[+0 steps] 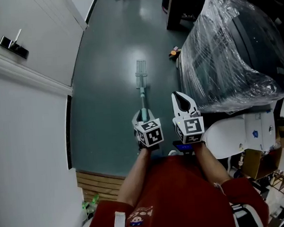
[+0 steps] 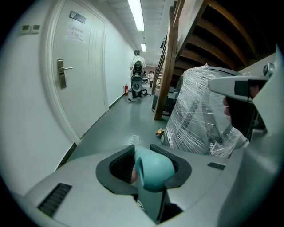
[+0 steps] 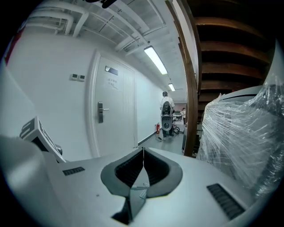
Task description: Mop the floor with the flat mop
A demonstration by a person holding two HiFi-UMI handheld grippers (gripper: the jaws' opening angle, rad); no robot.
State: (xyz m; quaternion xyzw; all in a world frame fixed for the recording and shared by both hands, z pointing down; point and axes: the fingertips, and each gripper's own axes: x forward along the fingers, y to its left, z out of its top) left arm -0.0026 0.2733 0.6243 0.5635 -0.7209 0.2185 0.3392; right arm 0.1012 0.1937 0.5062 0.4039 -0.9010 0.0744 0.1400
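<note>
The left gripper (image 2: 148, 168) has its jaws clamped on the teal top end of the mop pole (image 2: 154, 169), which fills the gap between the pads. From there the pole (image 1: 143, 100) slopes down and forward to the mop head (image 1: 141, 68), which lies flat on the grey-green floor (image 1: 109, 93), well ahead of the person. Just to the right, the right gripper (image 3: 142, 170) has its jaws pressed together with nothing between them, and it is clear of the pole. A plastic-wrapped bulk (image 1: 232, 51) stands right of the mop. A white door (image 1: 34, 26) lines the left wall.
</note>
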